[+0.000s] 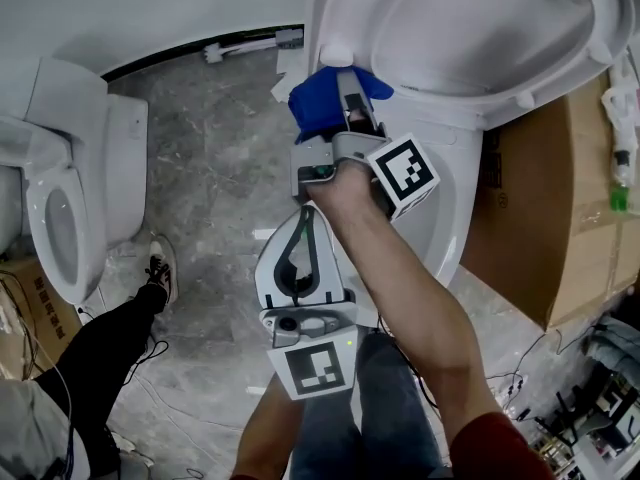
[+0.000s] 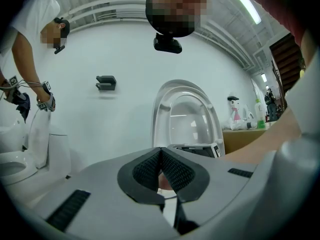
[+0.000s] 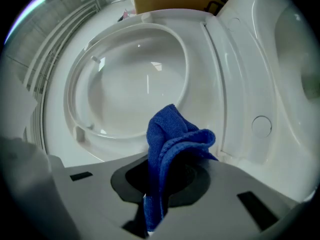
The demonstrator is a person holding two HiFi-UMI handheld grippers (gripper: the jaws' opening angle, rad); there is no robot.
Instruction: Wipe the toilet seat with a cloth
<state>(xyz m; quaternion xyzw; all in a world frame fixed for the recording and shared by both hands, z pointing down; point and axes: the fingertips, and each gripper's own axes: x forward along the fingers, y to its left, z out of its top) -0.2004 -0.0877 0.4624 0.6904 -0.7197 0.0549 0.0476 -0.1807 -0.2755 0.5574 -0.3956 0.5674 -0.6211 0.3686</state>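
Observation:
The white toilet [image 1: 440, 198] stands with its seat and lid [image 1: 470, 28] raised against the wall. My right gripper [image 1: 348, 96] is shut on a bunched blue cloth [image 1: 318, 103], held near the lower left edge of the raised seat. In the right gripper view the cloth [image 3: 170, 141] sticks out of the closed right gripper [image 3: 162, 181] in front of the raised seat ring [image 3: 85, 84]. My left gripper [image 1: 303, 216] hangs shut and empty just below the right one. In the left gripper view, the left gripper [image 2: 161, 155] points level toward the raised seat [image 2: 185, 111].
A second toilet [image 1: 70, 203] stands at the left, with another person's leg and shoe [image 1: 160, 268] beside it. A cardboard box [image 1: 560, 208] with a green-tipped bottle [image 1: 620, 183] flanks the toilet on the right. Cables [image 1: 530, 368] lie on the floor.

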